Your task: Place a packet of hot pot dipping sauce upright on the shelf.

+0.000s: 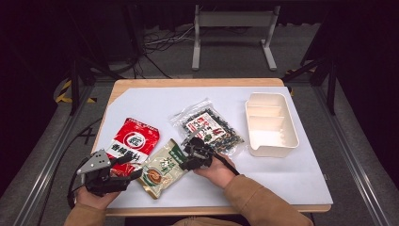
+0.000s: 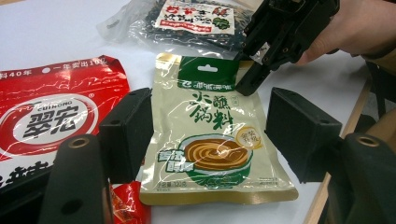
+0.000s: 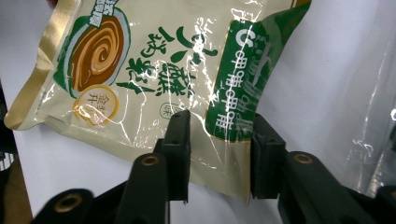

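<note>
Beige-green sauce pouch (image 1: 163, 169) is laid flat on the white table sheet (image 1: 282, 174), just beside the red seasoning packet (image 1: 133, 141) and near the clear bag of dried greens (image 1: 209, 126).

Right gripper (image 1: 188, 153) is set at the pouch's green header end. In the right gripper view its jaws are seen either side of that header (image 3: 236, 112), which is buckled up between them; the pads look pressed onto the film, so the pouch (image 3: 140, 65) is taken as gripped.

Left gripper (image 1: 131, 167) is held just off the pouch's bottom edge, over the red packet's corner. In the left gripper view its jaws are spread wide with nothing clamped, and the pouch (image 2: 215, 135) is seen between and beyond them.

Cream divided tray (image 1: 271, 123) is placed well apart from the pouch, past the dried greens bag.
</note>
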A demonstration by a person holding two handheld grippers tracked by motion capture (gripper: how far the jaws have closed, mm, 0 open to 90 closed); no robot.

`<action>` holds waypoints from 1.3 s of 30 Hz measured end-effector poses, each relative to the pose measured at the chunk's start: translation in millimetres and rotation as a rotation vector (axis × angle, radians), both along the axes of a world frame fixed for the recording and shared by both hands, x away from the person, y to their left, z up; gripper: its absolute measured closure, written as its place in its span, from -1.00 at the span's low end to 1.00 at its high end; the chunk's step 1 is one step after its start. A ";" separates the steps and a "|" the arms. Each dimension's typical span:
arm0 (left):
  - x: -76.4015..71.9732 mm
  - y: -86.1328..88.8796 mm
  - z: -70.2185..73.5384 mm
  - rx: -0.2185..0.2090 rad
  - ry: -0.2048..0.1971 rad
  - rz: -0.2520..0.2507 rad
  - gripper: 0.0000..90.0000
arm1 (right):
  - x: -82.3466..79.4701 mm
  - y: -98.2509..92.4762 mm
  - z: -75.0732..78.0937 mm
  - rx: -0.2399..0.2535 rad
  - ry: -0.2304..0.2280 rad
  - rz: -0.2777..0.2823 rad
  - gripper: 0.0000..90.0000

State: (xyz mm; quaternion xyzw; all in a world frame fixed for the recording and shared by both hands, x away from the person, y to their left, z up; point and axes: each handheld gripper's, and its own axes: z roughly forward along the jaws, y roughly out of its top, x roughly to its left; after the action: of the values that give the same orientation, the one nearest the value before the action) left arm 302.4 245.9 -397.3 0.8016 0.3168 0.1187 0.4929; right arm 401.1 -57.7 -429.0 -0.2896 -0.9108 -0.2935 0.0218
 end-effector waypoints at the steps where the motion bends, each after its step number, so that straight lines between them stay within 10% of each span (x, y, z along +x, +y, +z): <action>1: 0.0 -0.1 0.0 -0.002 0.000 -0.003 -0.28 | 0.8 -0.3 0.1 -0.004 0.000 -0.001 0.58; 15: 1.5 2.7 -0.6 0.021 -0.009 0.054 -0.29 | 0.1 -0.3 8.9 0.003 -0.018 0.003 0.99; 39: 2.1 6.4 -1.1 0.007 0.001 0.100 -0.27 | -30.6 -5.1 92.5 0.106 -0.190 0.110 1.00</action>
State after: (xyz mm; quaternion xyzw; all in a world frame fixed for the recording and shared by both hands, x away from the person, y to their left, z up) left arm 304.5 252.3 -398.4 0.7867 0.3564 0.1437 0.4832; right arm 370.5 -62.8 -336.5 -0.2083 -0.9065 -0.3658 -0.0333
